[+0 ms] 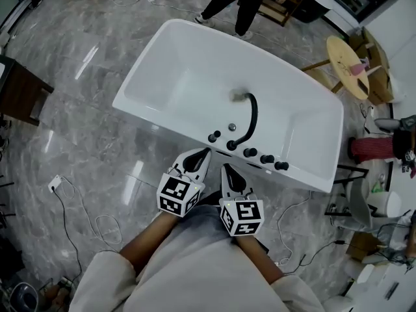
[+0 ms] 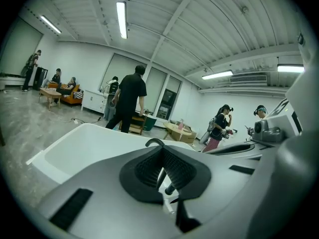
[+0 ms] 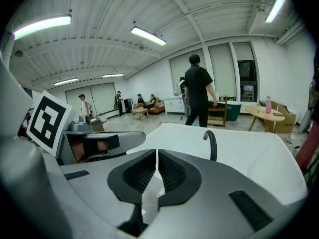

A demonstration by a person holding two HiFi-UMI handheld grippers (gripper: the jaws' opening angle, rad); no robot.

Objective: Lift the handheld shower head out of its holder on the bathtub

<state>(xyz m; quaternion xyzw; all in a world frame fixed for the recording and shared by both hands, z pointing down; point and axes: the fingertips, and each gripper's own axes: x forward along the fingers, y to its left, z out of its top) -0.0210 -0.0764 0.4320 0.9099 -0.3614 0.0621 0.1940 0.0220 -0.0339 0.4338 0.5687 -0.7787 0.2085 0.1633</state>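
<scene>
left tool (image 1: 203,151): jaws together, empty, at bathtub (image 1: 188,77) near rim | right tool (image 1: 226,169): jaws together, empty, same rim | black knobs (image 1: 250,152): on that rim, just beyond both

R gripper (image 3: 157,152) jaws together, nothing btwn; white tub (image 3: 259,153) ahead; black curved pipe (image 3: 213,143) rising behind; L gripper (image 3: 130,138) alongside.

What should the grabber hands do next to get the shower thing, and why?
Probably open the right gripper. Its jaws are shut on nothing, and its tip sits just short of the black fittings on the bathtub rim. Shut jaws cannot close round any of them.
</scene>
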